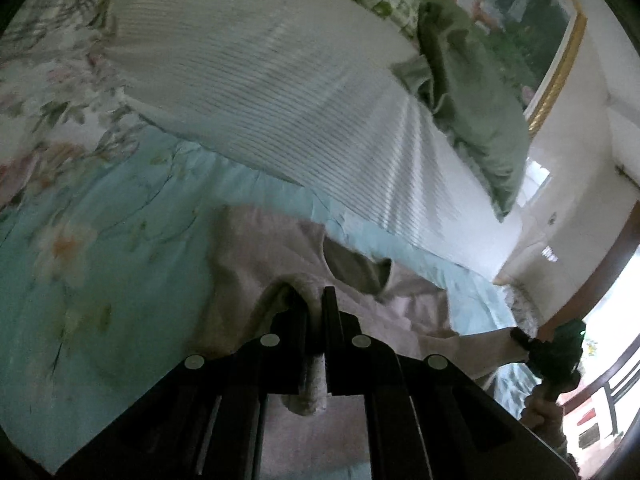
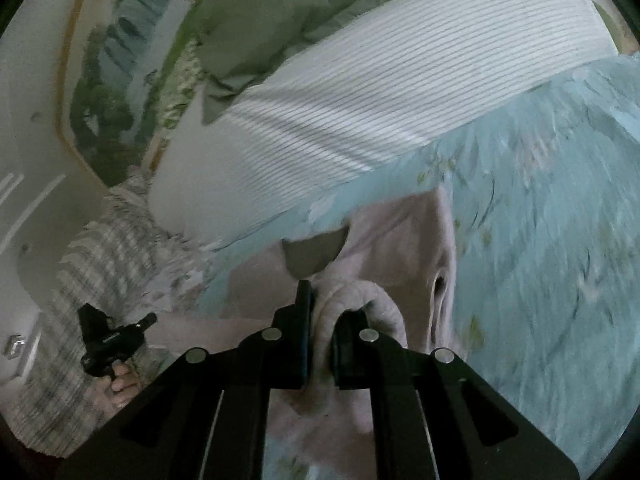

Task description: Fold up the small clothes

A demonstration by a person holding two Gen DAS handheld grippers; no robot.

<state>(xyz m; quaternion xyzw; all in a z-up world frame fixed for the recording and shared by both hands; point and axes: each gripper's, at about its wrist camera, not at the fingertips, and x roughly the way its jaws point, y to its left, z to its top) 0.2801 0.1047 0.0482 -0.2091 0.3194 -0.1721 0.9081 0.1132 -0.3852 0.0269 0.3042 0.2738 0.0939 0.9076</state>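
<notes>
The left gripper [image 1: 314, 304] is clenched on a bunched edge of the pale pink garment [image 1: 260, 256], a roll of the cloth squeezed between its black fingers. The right gripper [image 2: 324, 304] is likewise clamped on a thick fold of the same garment [image 2: 392, 232], the fabric looping over one finger. Between the two the garment is stretched out sideways, its long axis running from one gripper to the other, its neckline [image 1: 356, 268] pointing away towards the pillows. It lies low over the light blue floral bedspread [image 1: 100, 240] of the bed. Beyond it sits a white striped pillow [image 1: 260, 92], with a green pillow [image 1: 472, 92] beside that, against a gold-framed landscape picture [image 1: 560, 52] on the wall.
</notes>
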